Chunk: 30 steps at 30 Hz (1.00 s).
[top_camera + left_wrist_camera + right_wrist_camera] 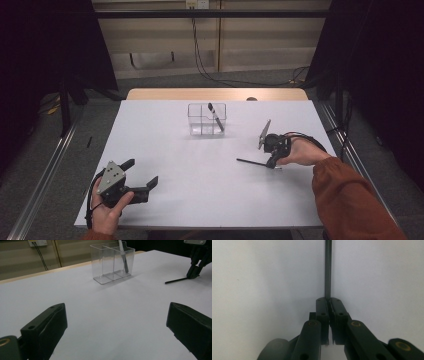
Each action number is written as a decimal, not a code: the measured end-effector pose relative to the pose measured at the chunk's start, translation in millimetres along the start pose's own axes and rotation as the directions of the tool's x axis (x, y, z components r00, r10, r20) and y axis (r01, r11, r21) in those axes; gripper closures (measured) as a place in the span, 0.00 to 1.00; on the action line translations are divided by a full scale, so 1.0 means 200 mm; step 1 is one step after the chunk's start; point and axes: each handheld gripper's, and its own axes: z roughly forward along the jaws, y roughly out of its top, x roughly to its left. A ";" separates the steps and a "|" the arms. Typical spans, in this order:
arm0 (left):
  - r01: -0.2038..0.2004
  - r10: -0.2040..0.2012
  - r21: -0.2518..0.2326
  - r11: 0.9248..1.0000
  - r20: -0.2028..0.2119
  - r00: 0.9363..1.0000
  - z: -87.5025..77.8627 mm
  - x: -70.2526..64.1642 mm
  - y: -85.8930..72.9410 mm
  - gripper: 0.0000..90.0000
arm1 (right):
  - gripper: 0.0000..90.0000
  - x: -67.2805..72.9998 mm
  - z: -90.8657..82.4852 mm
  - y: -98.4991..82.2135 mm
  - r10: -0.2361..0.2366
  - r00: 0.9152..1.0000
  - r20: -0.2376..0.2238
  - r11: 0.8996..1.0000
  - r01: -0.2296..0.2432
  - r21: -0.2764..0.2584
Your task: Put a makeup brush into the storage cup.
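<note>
Two grippers in our hands over the white table point(200, 200): our right gripper point(272, 162) has its jaws pinched together on one end of a thin dark pen point(252, 162), which lies flat on the table at the right side and stretches away from the jaws toward the middle; our left gripper point(142, 177) rests at the near left corner, jaws spread wide with nothing between them. One clear divided holder point(207, 120) stands near the far middle of the table, well apart from both grippers, with a second pen point(215, 116) leaning inside its right-hand compartment.
</note>
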 end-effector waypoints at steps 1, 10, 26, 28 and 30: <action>-0.003 0.003 -0.001 1.000 -0.001 1.000 0.00 0.00 0.00 0.04 | 0.96 0.00 0.00 0.00 0.003 1.000 -0.001 1.000 -0.003 -0.007; 0.005 -0.005 -0.005 1.000 0.000 1.000 0.00 0.01 0.00 0.04 | 0.96 0.00 0.00 -0.02 0.003 1.000 0.018 0.999 -0.002 -0.047; 0.008 -0.008 -0.010 1.000 -0.013 1.000 -0.01 0.02 0.00 0.04 | 0.96 0.02 -0.08 -0.09 0.083 0.997 0.001 0.966 -0.081 -0.244; 0.007 -0.007 -0.011 1.000 -0.012 1.000 -0.01 0.02 0.00 0.04 | 0.96 0.02 -0.07 -0.10 0.108 0.994 0.006 0.954 -0.101 -0.281; 0.009 -0.009 -0.011 1.000 -0.013 1.000 -0.01 0.02 0.00 0.04 | 0.96 0.01 -0.07 -0.12 0.142 0.990 -0.001 0.928 -0.133 -0.347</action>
